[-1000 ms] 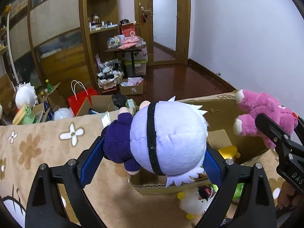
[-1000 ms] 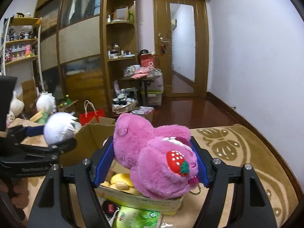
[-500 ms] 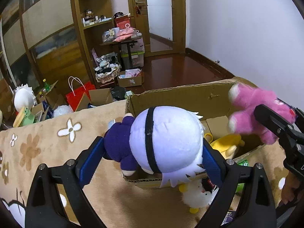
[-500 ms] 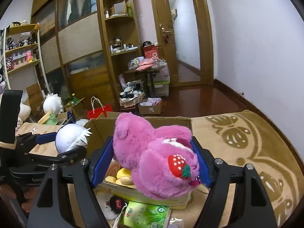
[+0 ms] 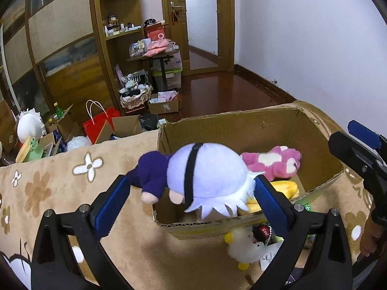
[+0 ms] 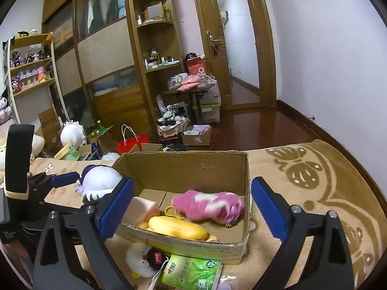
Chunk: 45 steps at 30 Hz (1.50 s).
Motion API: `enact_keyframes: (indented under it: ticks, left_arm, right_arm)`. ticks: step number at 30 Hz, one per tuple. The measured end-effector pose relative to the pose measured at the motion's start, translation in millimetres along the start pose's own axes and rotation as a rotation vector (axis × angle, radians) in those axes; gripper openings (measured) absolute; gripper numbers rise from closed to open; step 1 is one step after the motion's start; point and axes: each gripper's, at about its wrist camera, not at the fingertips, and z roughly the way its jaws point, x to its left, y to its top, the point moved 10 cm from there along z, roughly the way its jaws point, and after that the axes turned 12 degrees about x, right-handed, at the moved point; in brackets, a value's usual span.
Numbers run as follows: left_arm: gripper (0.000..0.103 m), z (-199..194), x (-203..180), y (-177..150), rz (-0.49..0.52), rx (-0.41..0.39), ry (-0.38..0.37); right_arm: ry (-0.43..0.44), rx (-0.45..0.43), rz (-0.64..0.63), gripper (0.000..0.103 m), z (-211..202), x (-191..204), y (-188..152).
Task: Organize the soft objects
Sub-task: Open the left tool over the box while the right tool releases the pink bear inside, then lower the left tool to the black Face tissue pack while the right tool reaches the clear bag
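Blue-padded, the left tool [image 5: 188, 194] clenches a white-haired plush doll [image 5: 208, 176] over the near-left corner of a cardboard box [image 5: 229, 130] standing on a beige patterned blanket [image 5: 72, 193]. Inside the box, a pink plush bear [image 6: 209, 205] lies beside a yellow plush banana [image 6: 176, 226]. A white plush chick [image 6: 141, 258] and a green tissue pack [image 6: 191, 271] sit just outside its front wall. At right, the right tool [image 6: 192, 207] hangs released, jaws spread wide above the box.
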Motion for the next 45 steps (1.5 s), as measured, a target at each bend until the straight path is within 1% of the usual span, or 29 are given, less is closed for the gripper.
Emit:
enact_keyframes:
  ticks: [4, 6, 13, 19, 23, 28, 38, 45]
  left_arm:
    - [0.101, -7, 0, 0, -0.009, -0.020, -0.018]
    - [0.101, -8, 2, 1, -0.010, -0.011, -0.018]
    - [0.101, -15, 3, -2, -0.013, -0.006, 0.011]
    - [0.101, -29, 5, -7, -0.029, -0.012, 0.025]
    - [0.101, -40, 2, -16, -0.009, 0.000, 0.036]
    - [0.101, -55, -4, -27, 0.001, 0.006, 0.044]
    - [0.101, -80, -11, -54, 0.013, 0.040, 0.038]
    - [0.101, -90, -23, -69, 0.037, 0.061, 0.017]
  right_arm:
    - [-0.031, -0.011, 0.005, 0.103, -7, -4, 1]
    - [-0.036, -0.010, 0.014, 0.103, -9, -6, 1]
    - [-0.056, -0.016, 0.042, 0.103, -19, -15, 2]
    - [-0.060, 0.005, 0.053, 0.103, -29, -18, -2]
    - [-0.058, 0.014, 0.054, 0.103, -38, -16, -7]
    - [-0.078, 0.037, 0.053, 0.103, -50, -14, -14]
    - [-0.089, 0.087, 0.050, 0.103, -69, -11, -36]
    - [-0.094, 0.122, 0.046, 0.103, -77, -10, -52]
